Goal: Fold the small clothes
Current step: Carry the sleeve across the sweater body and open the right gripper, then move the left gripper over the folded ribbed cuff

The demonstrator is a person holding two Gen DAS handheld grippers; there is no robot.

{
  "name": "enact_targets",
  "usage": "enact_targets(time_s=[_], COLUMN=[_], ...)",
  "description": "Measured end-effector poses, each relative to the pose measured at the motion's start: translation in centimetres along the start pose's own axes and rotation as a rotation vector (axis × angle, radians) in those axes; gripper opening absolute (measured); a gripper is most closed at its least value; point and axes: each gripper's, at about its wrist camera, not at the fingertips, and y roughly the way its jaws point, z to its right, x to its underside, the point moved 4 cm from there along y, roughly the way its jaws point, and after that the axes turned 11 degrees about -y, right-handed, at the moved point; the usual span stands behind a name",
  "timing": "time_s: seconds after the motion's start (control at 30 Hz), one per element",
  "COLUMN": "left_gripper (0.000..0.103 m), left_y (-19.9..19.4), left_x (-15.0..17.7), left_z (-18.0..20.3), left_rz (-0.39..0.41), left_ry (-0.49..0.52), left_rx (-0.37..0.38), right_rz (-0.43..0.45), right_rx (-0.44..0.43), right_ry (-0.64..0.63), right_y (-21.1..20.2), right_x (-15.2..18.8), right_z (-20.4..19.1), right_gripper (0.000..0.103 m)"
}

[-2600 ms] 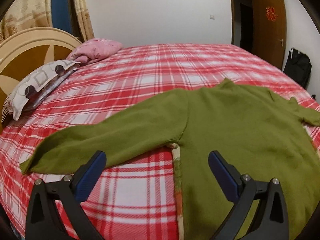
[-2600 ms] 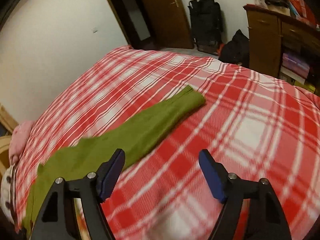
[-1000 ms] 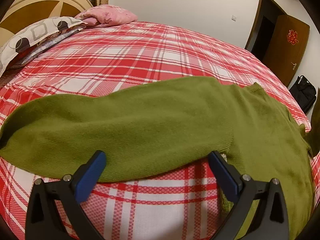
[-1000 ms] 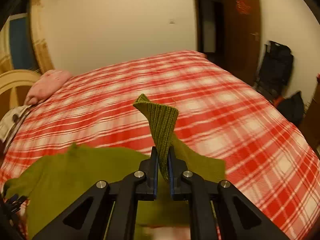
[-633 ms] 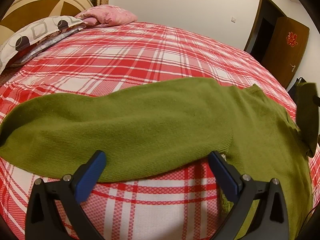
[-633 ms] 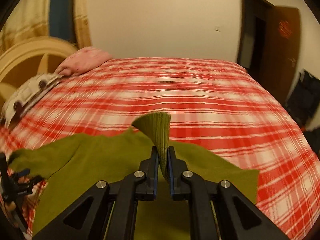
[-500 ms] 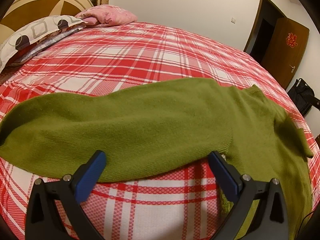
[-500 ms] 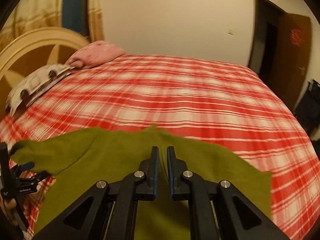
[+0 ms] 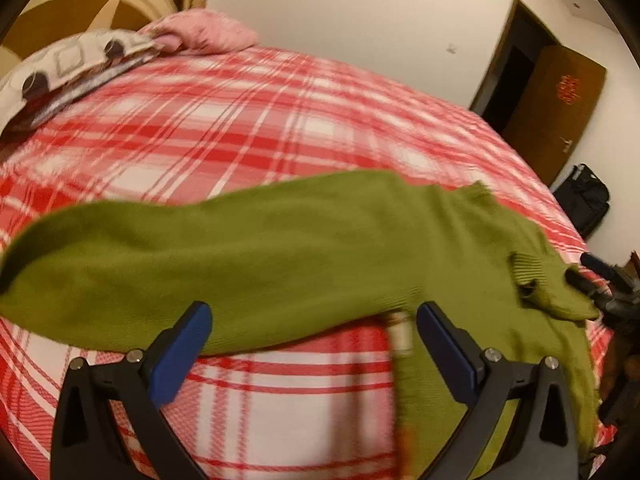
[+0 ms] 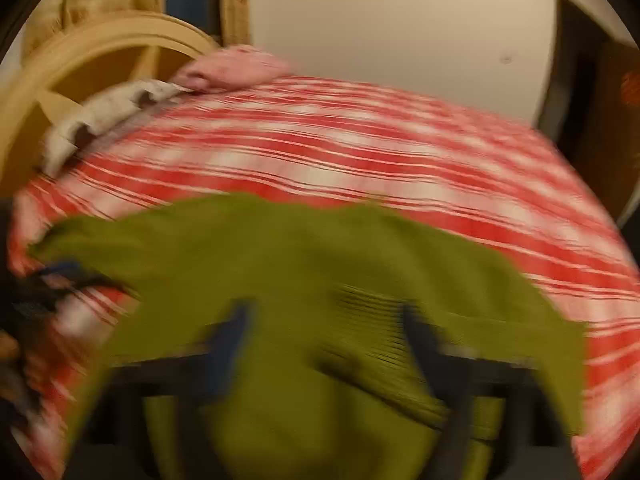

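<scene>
The left gripper (image 9: 312,338) has its blue-padded jaws spread wide and empty, hovering low over the near edge of the green sweater (image 9: 280,248). One pad sits over the lower edge of the left sleeve (image 9: 120,256), the other near the armpit seam, so it looks lined up to take that sleeve next. The right gripper (image 10: 326,336) is badly blurred in its own view; its jaws look parted, with the ribbed cuff (image 10: 372,316) lying loose between and over them rather than pinched. In the left view it shows at the far right edge, fingers apart, just beside the folded-in right sleeve.

The sweater lies flat on the bed, body to the right, left sleeve stretched out towards the left. The right sleeve is already laid across the chest, its cuff (image 9: 528,268) resting on the body. My judgement: one sleeve fold is done, and the other sleeve and the body folds remain. The knit is soft and limp, so a sleeve lifted by the cuff will droop and may drag the body out of line.

Underneath is a red and white checked bedspread (image 9: 248,128), smooth and wide. At the far left sit a patterned pillow (image 9: 68,68) and a pink pillow (image 9: 200,34) against a curved wooden headboard (image 9: 84,8). Far right, a brown door (image 9: 556,100) stands open by a dark bag (image 9: 584,200) on the floor.
</scene>
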Motion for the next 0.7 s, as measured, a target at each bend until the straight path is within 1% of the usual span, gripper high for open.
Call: enact_targets(time_s=[0.03, 0.13, 0.23, 0.27, 0.3, 0.33, 0.37, 0.4, 0.43, 0.47, 0.5, 0.57, 0.63, 0.7], left_gripper=[0.103, 0.103, 0.103, 0.103, 0.103, 0.103, 0.103, 0.103, 0.103, 0.103, 0.103, 0.103, 0.103, 0.103], left_y=[-0.4, -0.2, 0.9, 1.2, 1.3, 1.4, 1.2, 1.1, 0.9, 0.6, 0.4, 0.2, 0.3, 0.7], left_x=[-0.2, 0.1, 0.9, 1.2, 1.4, 1.5, 1.7, 1.7, 1.6, 1.6, 1.4, 0.8, 0.2, -0.1], left_z=[1.1, 3.0, 4.1, 4.4, 4.6, 5.0, 5.3, 5.6, 6.0, 6.4, 6.7, 7.0, 6.7, 6.2], left_rz=[0.006, -0.001, -0.058, -0.076, -0.086, -0.092, -0.092, -0.093, -0.093, -0.092, -0.087, -0.072, -0.054, -0.058], left_ry=[0.017, 0.06, 0.057, 0.05, 0.049, 0.051, 0.053, 0.059, 0.066, 0.071, 0.074, 0.077, 0.069, 0.051], left_rx=[0.012, 0.007, 0.016, 0.025, 0.032, 0.042, 0.05, 0.061, 0.075, 0.09, 0.101, 0.117, 0.105, 0.095], right_rz=[-0.021, -0.09, -0.106, -0.117, -0.13, -0.144, -0.149, -0.14, -0.128, -0.109, -0.068, -0.017, 0.047, 0.073], right_rx=[0.006, 0.015, -0.032, -0.027, 0.004, 0.041, 0.049, 0.03, 0.027, 0.03, 0.024, -0.004, -0.056, -0.094], right_ry=[-0.035, -0.077, -0.132, -0.157, -0.189, -0.215, -0.208, -0.159, -0.132, -0.117, -0.101, -0.1, -0.119, -0.124], right_y=[0.1, 1.3, 2.8, 3.5, 4.3, 5.3, 5.8, 6.1, 5.9, 5.5, 4.5, 3.0, 1.5, 1.4], right_x=[0.9, 2.4, 2.5, 2.5, 2.4, 2.4, 2.4, 2.1, 1.8, 1.3, 0.5, -0.7, -2.0, -3.0], right_z=[0.3, 0.3, -1.0, -1.6, -1.9, -2.2, -2.0, -1.6, -1.3, -1.0, -1.1, -2.1, -4.1, -5.7], right_gripper=[0.086, 0.086, 0.086, 0.085, 0.073, 0.048, 0.034, 0.014, 0.009, 0.009, 0.009, 0.008, 0.007, 0.007])
